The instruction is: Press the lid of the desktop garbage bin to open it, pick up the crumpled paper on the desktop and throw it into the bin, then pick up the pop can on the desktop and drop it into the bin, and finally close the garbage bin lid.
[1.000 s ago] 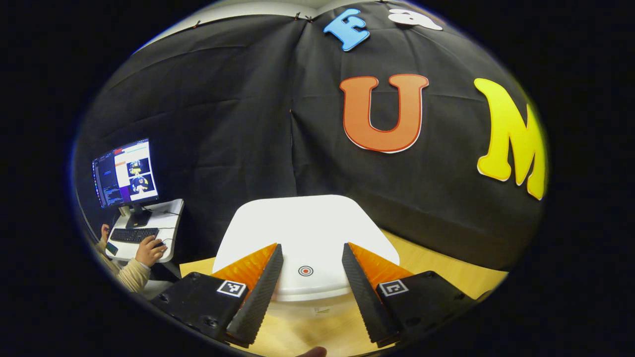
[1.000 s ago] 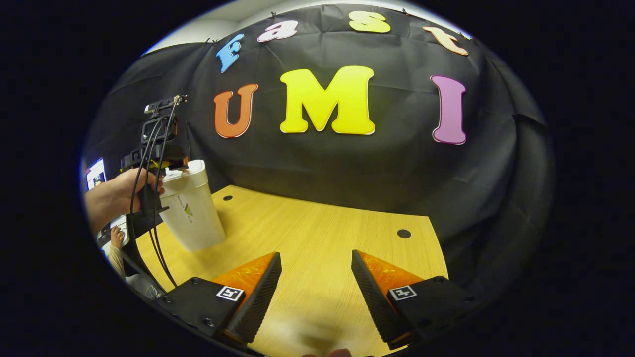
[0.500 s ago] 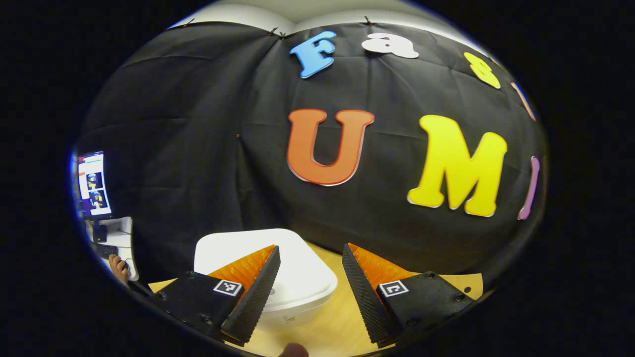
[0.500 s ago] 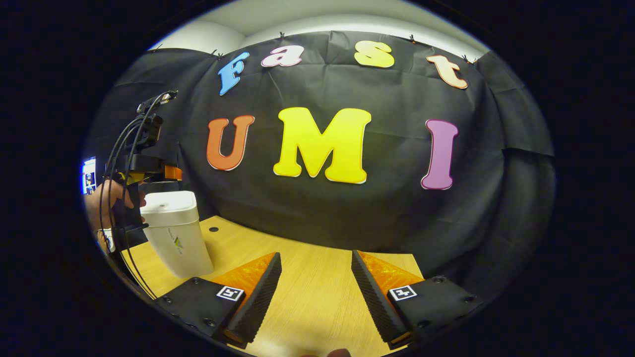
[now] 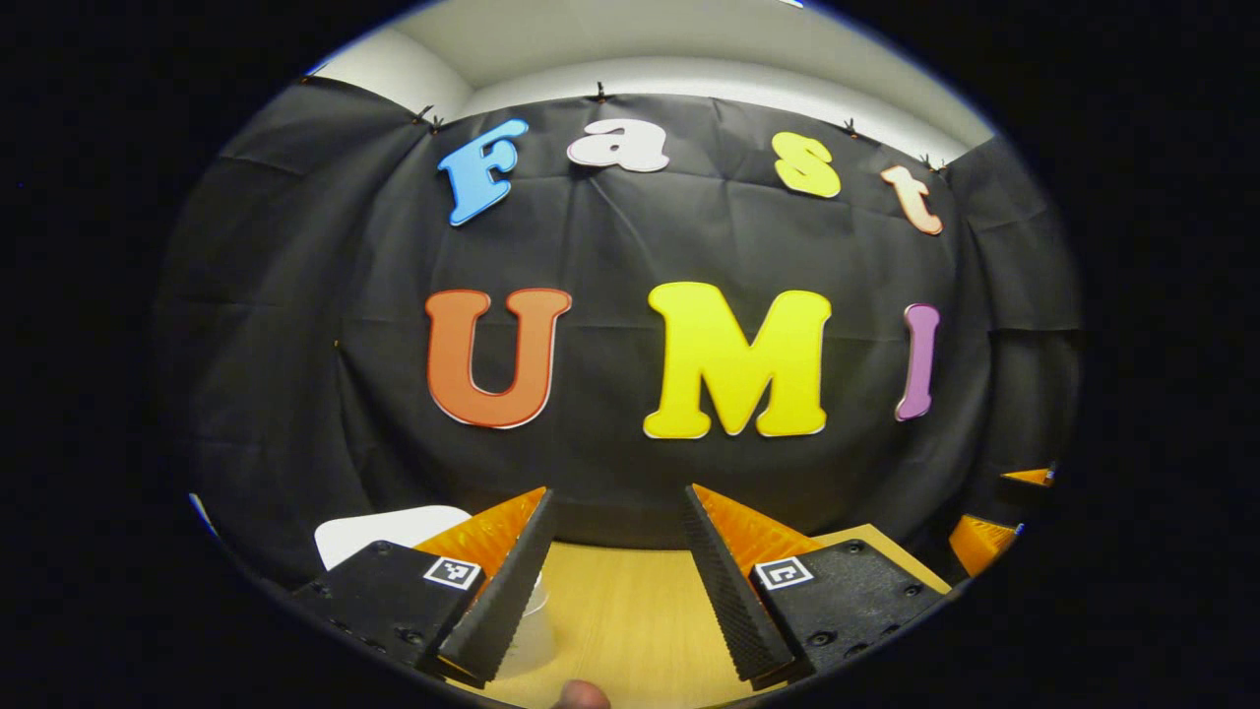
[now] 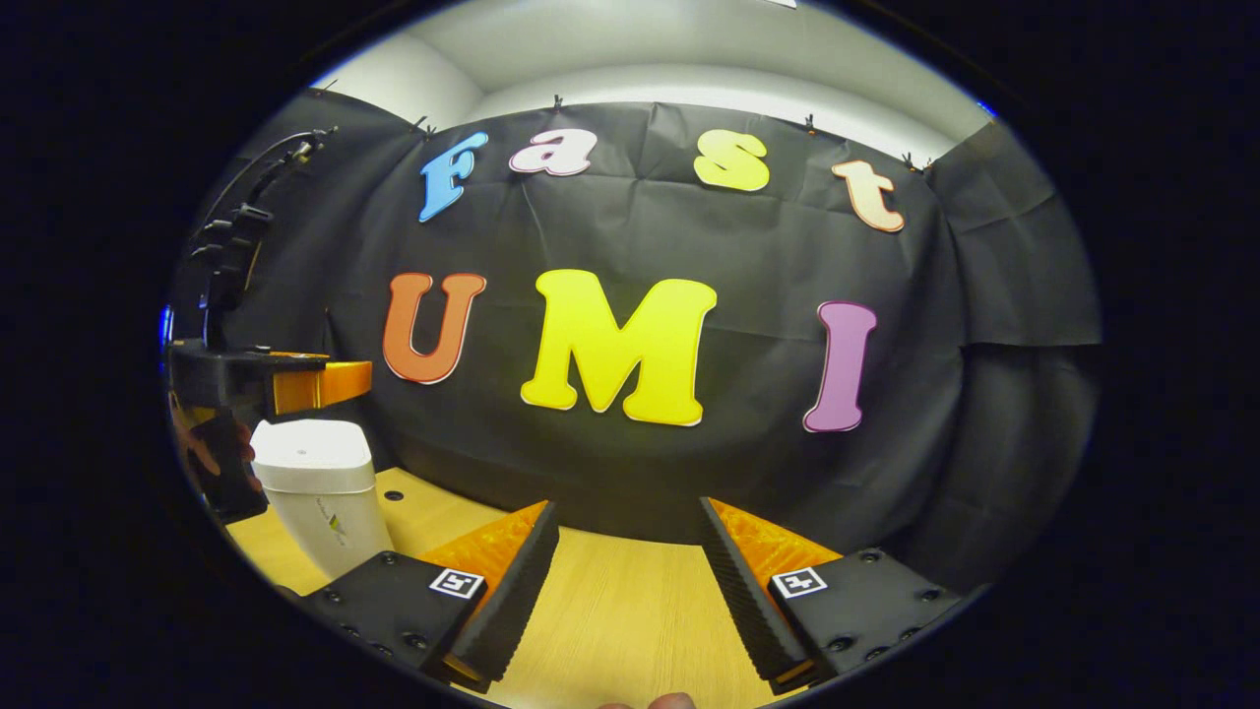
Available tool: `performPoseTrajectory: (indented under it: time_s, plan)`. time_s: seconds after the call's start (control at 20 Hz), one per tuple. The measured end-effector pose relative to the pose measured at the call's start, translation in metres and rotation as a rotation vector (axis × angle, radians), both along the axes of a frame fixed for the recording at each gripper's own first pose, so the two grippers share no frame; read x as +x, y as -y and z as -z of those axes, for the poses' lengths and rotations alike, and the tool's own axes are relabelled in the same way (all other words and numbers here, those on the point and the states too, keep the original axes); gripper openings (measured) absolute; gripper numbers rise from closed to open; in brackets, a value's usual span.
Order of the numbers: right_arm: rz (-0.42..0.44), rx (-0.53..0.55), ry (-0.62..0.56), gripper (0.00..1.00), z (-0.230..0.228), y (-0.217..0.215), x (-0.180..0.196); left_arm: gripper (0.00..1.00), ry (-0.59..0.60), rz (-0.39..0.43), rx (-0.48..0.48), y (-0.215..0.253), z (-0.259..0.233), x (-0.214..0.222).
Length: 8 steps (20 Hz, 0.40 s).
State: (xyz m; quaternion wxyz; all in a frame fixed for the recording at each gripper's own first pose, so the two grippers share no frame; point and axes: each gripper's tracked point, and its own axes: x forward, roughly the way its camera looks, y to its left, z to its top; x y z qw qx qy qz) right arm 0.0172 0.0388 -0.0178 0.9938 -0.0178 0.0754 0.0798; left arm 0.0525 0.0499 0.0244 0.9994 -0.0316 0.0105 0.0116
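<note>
Presently: left gripper (image 5: 615, 581), fingers parted, nothing between them, above the wooden desktop (image 5: 620, 620). Garbage bin (image 5: 379, 532), white, at 8 o'clock in the left gripper view, partly behind the left finger. Right gripper (image 6: 625, 591), fingers likewise spread and empty. Right gripper view: bin (image 6: 315, 492) upright at 9 o'clock, lid (image 6: 300, 455) down, left gripper (image 6: 266, 379) above it.

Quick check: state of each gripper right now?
Left gripper: open, holding nothing.
Right gripper: open, holding nothing.
</note>
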Motion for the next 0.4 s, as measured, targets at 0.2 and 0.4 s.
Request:
performPoseTrajectory:
  time_s: [0.2, 0.4]
  plan:
    - [0.047, 0.010, 0.021, 0.92, -0.010, 0.005, -0.004, 0.86, 0.035, 0.062, -0.005, 0.026, 0.001, -0.014]
    - [0.069, 0.032, 0.041, 0.92, -0.016, 0.002, -0.007, 0.85, 0.050, 0.069, 0.015, 0.033, 0.001, -0.024]
